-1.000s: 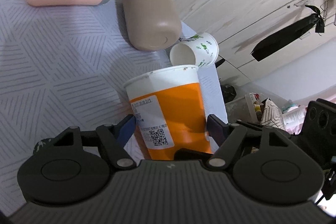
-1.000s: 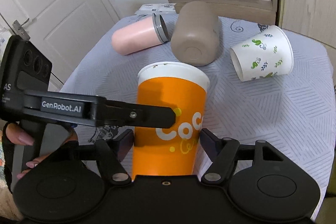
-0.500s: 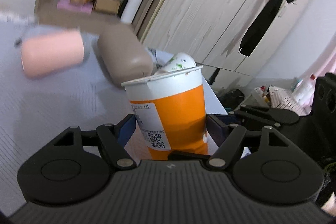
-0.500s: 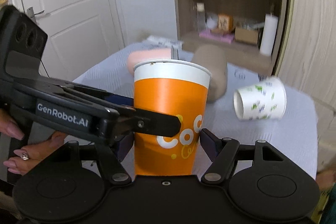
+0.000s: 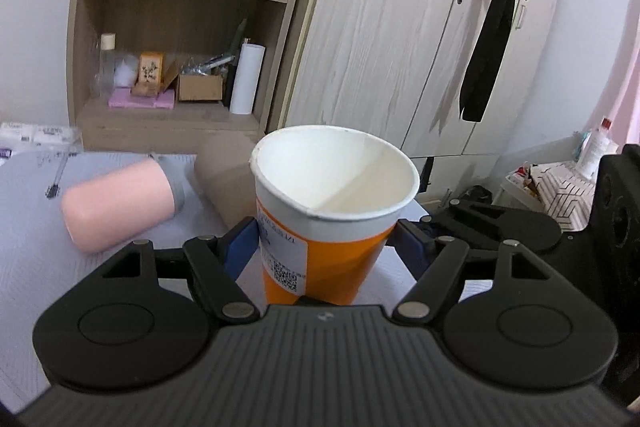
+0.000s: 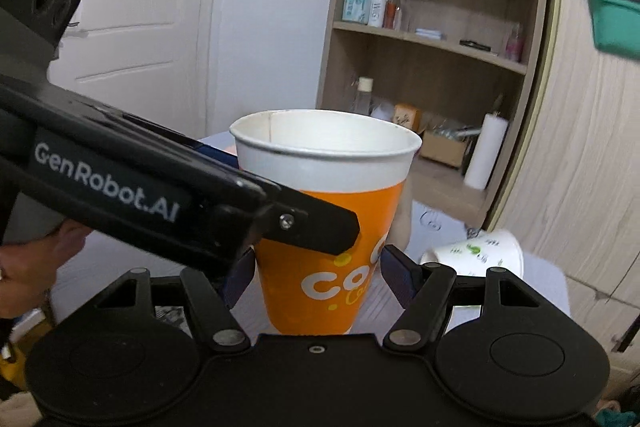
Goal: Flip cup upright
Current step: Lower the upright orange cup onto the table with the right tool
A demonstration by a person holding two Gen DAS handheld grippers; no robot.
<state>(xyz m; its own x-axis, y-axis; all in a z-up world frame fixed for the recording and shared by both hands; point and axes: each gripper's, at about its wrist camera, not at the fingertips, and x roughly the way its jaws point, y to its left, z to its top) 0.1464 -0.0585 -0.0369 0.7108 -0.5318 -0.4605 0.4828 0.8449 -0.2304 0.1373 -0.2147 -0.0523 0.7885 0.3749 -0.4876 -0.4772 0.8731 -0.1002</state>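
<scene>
An orange paper cup (image 5: 320, 251) with a white rim stands mouth-up between the blue pads of both grippers. My left gripper (image 5: 326, 247) is shut on its lower body; the cup's empty inside shows. My right gripper (image 6: 318, 275) is shut on the same cup (image 6: 328, 267) from the other side. The left gripper's black arm (image 6: 160, 195) crosses in front of the cup in the right wrist view. The cup's base is hidden behind the gripper bodies, so I cannot tell whether it touches the table.
A pink tumbler (image 5: 120, 203) and a tan tumbler (image 5: 226, 175) lie on their sides on the grey patterned tablecloth (image 5: 24, 227). A white leaf-print paper cup (image 6: 476, 255) lies on its side at right. A wooden shelf unit (image 5: 176, 27) and wardrobe (image 5: 400, 47) stand behind.
Both grippers, still holding the orange cup, have tilted up from looking down at the table to level; the cup's mouth now faces up and the shelves fill the background.
</scene>
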